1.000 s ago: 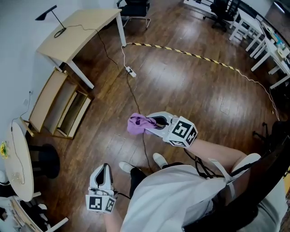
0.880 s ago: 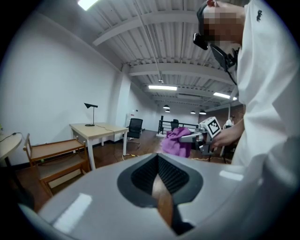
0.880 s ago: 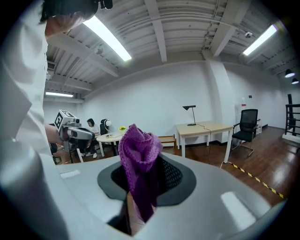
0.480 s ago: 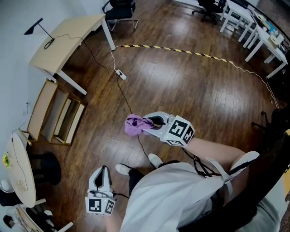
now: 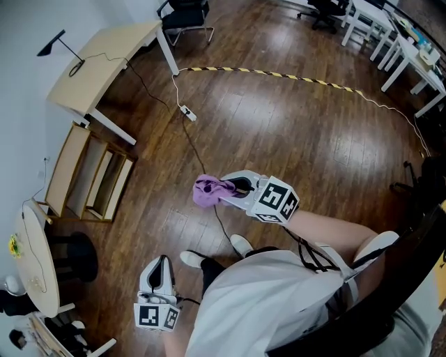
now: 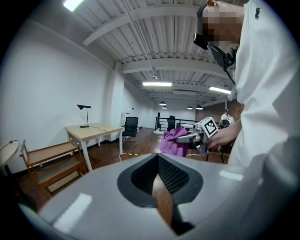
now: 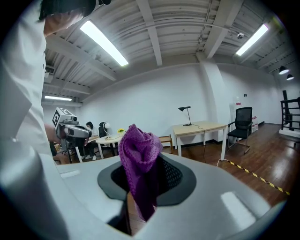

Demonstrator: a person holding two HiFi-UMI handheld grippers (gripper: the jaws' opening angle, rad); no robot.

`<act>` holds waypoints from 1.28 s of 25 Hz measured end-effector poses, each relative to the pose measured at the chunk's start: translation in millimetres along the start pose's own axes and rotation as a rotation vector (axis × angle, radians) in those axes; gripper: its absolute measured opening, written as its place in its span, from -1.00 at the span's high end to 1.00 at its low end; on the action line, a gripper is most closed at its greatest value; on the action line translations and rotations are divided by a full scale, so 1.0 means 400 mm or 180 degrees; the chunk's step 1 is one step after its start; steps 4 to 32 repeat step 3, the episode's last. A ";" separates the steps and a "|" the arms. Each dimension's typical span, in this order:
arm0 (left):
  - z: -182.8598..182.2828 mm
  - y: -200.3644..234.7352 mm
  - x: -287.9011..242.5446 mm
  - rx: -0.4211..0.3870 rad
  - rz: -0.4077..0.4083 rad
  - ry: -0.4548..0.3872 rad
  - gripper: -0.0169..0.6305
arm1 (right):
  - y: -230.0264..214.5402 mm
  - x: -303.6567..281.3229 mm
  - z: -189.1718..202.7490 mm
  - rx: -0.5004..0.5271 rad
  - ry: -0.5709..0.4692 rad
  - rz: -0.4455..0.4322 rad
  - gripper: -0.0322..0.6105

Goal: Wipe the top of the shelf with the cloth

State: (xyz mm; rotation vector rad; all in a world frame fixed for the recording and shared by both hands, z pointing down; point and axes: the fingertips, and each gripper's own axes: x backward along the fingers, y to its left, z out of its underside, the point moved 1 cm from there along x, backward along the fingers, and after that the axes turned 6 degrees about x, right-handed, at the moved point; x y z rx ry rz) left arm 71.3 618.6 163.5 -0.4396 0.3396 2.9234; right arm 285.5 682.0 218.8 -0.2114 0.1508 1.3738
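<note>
purple cloth (image 5: 208, 191) was clamped in the right gripper (image 5: 227, 188), well apart to the right of the low wooden shelf (image 5: 83, 171); left gripper (image 5: 162, 263) narrow, empty.

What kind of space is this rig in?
Most likely an open-plan office or lab: a wooden desk with a desk lamp, a black office chair, a low wooden shelf by the wall, and fluorescent ceiling strips.
</note>
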 end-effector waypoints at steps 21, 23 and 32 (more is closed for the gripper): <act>0.015 0.005 -0.006 -0.0009 -0.0016 0.0021 0.88 | -0.005 -0.009 0.016 -0.0030 -0.0005 0.0006 0.61; 0.015 0.005 -0.006 -0.0009 -0.0016 0.0021 0.88 | -0.005 -0.009 0.016 -0.0030 -0.0005 0.0006 0.61; 0.015 0.005 -0.006 -0.0009 -0.0016 0.0021 0.88 | -0.005 -0.009 0.016 -0.0030 -0.0005 0.0006 0.61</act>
